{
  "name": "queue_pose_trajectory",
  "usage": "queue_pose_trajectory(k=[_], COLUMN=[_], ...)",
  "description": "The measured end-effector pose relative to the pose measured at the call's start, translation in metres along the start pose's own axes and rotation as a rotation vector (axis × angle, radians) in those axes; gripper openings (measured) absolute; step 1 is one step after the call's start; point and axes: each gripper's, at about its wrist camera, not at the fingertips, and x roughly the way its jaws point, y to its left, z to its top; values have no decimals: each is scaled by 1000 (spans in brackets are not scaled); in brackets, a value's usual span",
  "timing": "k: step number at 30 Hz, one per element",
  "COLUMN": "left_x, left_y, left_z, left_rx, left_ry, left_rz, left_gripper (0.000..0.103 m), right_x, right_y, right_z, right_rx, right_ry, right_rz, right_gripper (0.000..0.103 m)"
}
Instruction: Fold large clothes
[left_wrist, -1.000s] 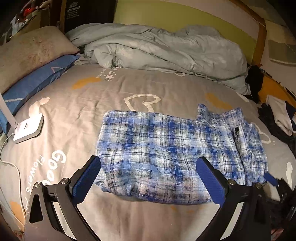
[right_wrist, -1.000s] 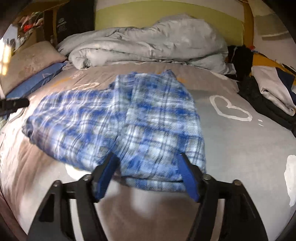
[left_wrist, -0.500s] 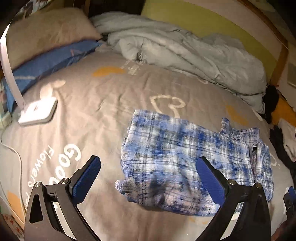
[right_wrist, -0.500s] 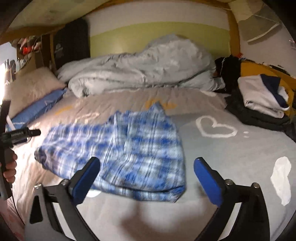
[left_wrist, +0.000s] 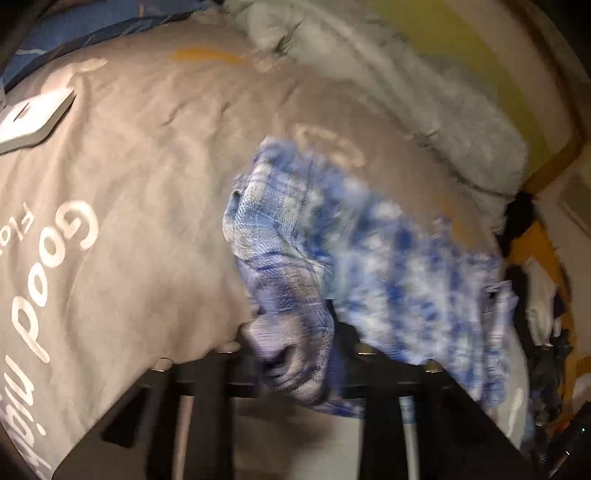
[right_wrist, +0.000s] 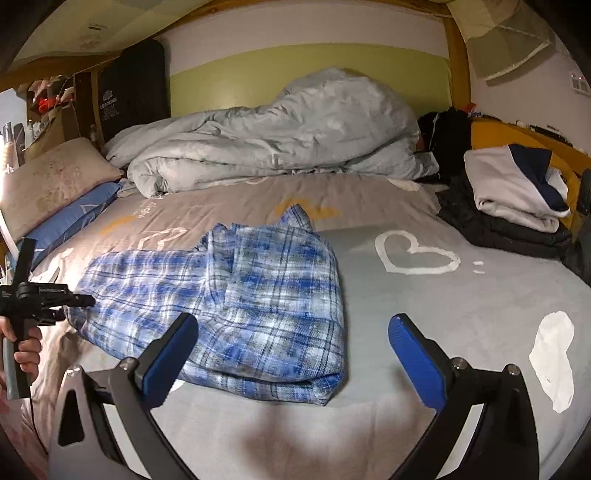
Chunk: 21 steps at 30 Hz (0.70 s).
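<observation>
Two grippers | left gripper (left_wrist: 295, 354) jaws pinching plaid shirt (right_wrist: 236, 295) edge | right gripper (right_wrist: 295, 350) jaws spread, over bare bedsheet (right_wrist: 461, 295)

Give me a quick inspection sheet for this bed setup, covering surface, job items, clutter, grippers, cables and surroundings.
Surface: grey printed bedsheet, wrinkled.
Job's things: blue plaid shirt, partly folded, left end bunched.
Clutter: rumpled duvet; pillows; folded clothes pile; white device.
Grippers: left gripper closed on the shirt's end; right gripper open, above the shirt's near edge.
Cables: nothing seen.
Surroundings: green headboard, wooden frame.
</observation>
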Motion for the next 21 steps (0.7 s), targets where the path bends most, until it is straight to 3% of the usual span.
queue_pose_trajectory(k=[2, 6, 10, 14, 17, 21], left_x=[-19, -64, -95, -92, -71, -29], left_y=[-16, -75, -146, -215, -262, -304], left_z=[-1, -10, -28, -47, -63, -91], left_rx=[69, 300, 490, 588, 686, 755], left_ry=[-77, -239, -314, -305, -298, -212], left_rz=[-27, -66, -92, -94, -46, -35], left_gripper=[16, 15, 15, 15, 15, 15], right_x=[7, 24, 21, 8, -3, -23], right_y=[-4, -14, -29, -42, -52, -72], right_z=[-2, -7, -4, 4, 10, 19], right_rx=[16, 53, 114, 154, 180, 219], right_ry=[30, 113, 119, 92, 70, 29], right_rz=[-11, -70, -70, -68, -78, -113], right_gripper=[103, 103, 103, 103, 103, 103])
